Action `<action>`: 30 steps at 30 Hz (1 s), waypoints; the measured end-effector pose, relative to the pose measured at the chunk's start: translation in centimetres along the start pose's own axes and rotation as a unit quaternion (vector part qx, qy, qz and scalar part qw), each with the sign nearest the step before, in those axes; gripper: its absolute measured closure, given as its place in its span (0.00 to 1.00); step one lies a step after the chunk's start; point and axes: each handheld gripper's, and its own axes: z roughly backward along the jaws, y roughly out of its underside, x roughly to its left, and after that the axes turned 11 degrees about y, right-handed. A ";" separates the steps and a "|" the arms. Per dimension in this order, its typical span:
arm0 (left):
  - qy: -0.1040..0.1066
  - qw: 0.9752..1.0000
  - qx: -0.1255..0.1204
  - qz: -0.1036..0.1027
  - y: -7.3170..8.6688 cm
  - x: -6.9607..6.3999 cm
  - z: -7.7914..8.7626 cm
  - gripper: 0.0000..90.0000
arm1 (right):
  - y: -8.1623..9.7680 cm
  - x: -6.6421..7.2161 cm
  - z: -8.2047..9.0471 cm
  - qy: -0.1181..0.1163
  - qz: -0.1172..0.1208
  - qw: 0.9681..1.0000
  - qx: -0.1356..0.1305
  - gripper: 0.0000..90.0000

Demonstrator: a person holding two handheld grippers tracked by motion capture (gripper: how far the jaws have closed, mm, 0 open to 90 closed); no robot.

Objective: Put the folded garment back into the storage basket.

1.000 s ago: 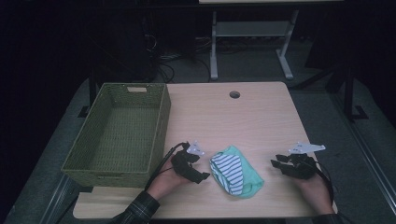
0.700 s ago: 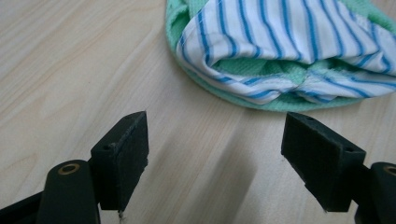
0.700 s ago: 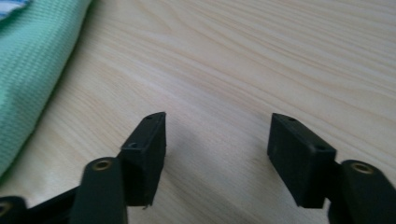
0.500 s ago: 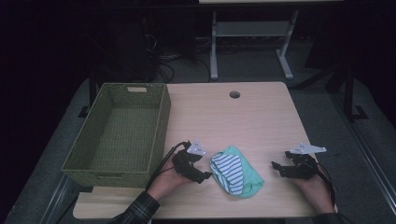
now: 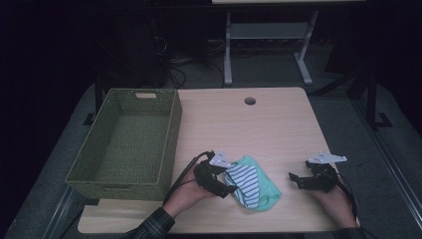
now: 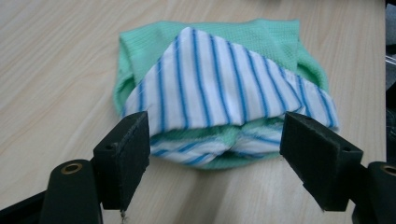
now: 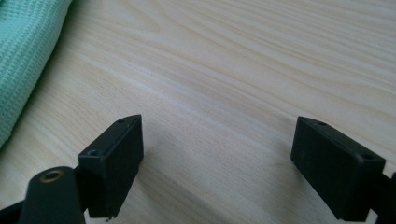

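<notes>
Pale wood forms the table (image 5: 278, 124), with a green woven basket (image 5: 127, 142) at its left edge. Just right of the basket, a folded bundle of cloth (image 5: 251, 181), mint green and blue-striped, is faced by the left gripper (image 5: 221, 184), whose jaws are spread wide about its near edge without pressing it. Farther right of the basket, well apart from the cloth, the right gripper (image 5: 296, 179) is seen with jaws just opened, nothing between them. For a firm hold, all folded layers should be pinched together, likely before lifting toward the basket.
</notes>
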 end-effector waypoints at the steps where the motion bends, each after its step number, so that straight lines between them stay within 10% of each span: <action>1: 0.002 1.000 0.007 -0.006 -0.1 0.0 -0.2 0.26 | 0.0 0.0 0.0 0.000 0.000 1.000 0.000 0.18; 30: 0.014 0.995 0.093 -0.018 -0.3 -0.2 -4.6 0.25 | 0.0 0.0 0.0 0.000 0.000 1.000 0.001 0.18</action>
